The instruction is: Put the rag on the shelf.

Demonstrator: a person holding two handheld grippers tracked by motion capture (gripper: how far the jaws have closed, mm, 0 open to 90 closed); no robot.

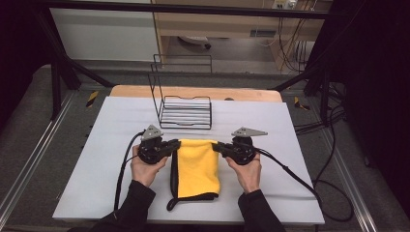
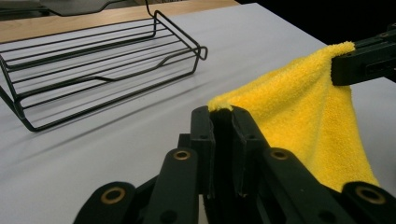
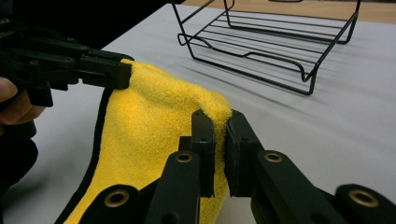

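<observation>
left gripper (image 1: 175,144): jaws clamped on 1 far corner of yellow cloth (image 1: 197,166) | right gripper (image 1: 216,146): jaws pinched on the other far corner | far edge raised taut between the 2, likely to fold it or carry it | wire rack (image 1: 185,112) just beyond both, empty

No writing, label, brand, number or sign can be read anywhere in these pictures. The yellow cloth (image 1: 197,166) bears no tag or print, and the black wire rack (image 1: 185,110) at the far side of the table carries no marking. A pale plate on the far shelf is too small and blurred to make out.
</observation>
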